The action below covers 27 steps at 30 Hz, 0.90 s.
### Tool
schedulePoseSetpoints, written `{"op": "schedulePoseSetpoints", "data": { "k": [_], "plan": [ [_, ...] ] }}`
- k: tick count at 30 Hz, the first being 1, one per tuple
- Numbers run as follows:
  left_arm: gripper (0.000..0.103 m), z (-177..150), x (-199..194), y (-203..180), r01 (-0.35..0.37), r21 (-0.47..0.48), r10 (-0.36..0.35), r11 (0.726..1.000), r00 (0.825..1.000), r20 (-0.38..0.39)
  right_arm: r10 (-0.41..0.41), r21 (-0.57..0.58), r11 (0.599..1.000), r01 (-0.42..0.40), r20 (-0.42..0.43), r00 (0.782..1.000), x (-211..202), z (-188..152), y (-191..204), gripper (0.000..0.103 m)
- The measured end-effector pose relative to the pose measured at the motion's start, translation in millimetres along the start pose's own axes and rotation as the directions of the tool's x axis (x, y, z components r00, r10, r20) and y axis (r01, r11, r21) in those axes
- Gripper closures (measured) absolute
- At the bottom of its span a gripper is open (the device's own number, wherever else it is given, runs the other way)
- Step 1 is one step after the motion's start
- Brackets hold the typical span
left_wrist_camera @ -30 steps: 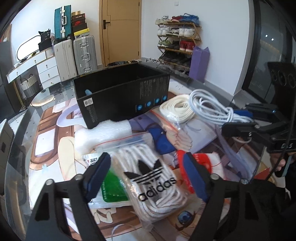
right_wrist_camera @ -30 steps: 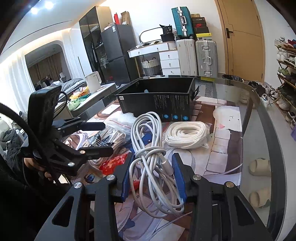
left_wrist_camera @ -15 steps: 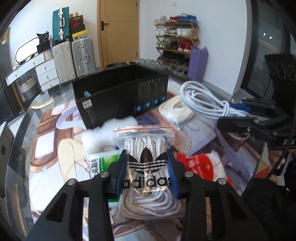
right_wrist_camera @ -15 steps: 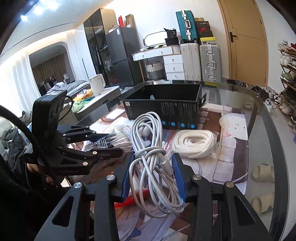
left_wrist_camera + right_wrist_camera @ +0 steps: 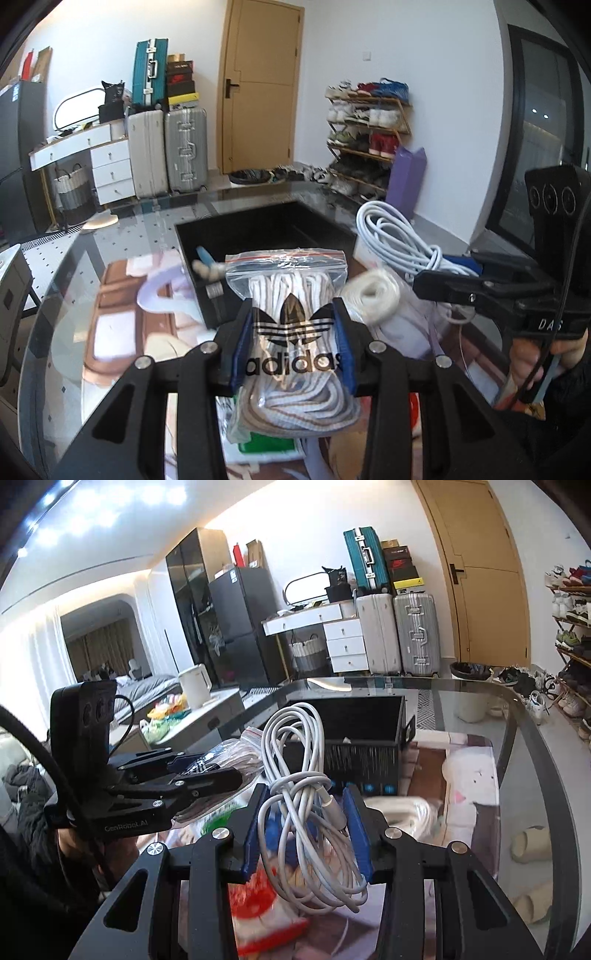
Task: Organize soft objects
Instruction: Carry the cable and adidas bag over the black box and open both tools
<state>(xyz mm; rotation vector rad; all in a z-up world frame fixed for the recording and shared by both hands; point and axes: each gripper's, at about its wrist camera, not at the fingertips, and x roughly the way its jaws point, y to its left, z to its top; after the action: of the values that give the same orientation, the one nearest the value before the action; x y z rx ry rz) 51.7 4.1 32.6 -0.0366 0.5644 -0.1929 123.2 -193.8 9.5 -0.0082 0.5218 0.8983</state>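
A: What have the left tongs [image 5: 293, 343] got?

B: A clear zip bag of white laces [image 5: 291, 332] with the adidas mark on it. The blue pads [image 5: 242, 347] press in on both sides of it, so the tongs are clenched on the bag at about the bag's own width. It is lifted clear of the table [image 5: 74, 295], upright, with its red zip strip on top.

A: And where is it relative to the box?

B: Just in front of the open black box [image 5: 258, 236], whose near wall is partly hidden behind the bag. Something pale and blue lies in the box's left corner; too blurred to name.

A: The right tongs [image 5: 306, 830]?

B: Gripping a bundle of white cable [image 5: 306, 794]. The loops run up and down between the two blue pads, which squeeze the knotted middle. Loose loops stick out above and hang below.

A: Is it over the box too?

B: It is held on the near side of the box, raised off the table. A coil of white rope [image 5: 410, 812] lies on the table just right of it, and a red packet [image 5: 258, 897] lies blurred beneath.
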Motion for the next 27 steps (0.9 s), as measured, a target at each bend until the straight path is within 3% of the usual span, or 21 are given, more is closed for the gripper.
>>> {"op": "schedulePoseSetpoints", "data": {
  "k": [13, 27],
  "plan": [
    [0.065, 42, 36, 35, -0.066, -0.098, 0.071, 0.993, 0.996, 0.05, -0.035, 0.07, 0.997, 0.033, 0.027, 0.999, 42, 56, -13, 0.062],
    [0.064, 56, 84, 57, -0.119, -0.118, 0.119, 0.986, 0.993, -0.007, -0.115, -0.006, 0.993, 0.114, -0.024, 0.993, 103, 96, -25, 0.062]
  ]
}}
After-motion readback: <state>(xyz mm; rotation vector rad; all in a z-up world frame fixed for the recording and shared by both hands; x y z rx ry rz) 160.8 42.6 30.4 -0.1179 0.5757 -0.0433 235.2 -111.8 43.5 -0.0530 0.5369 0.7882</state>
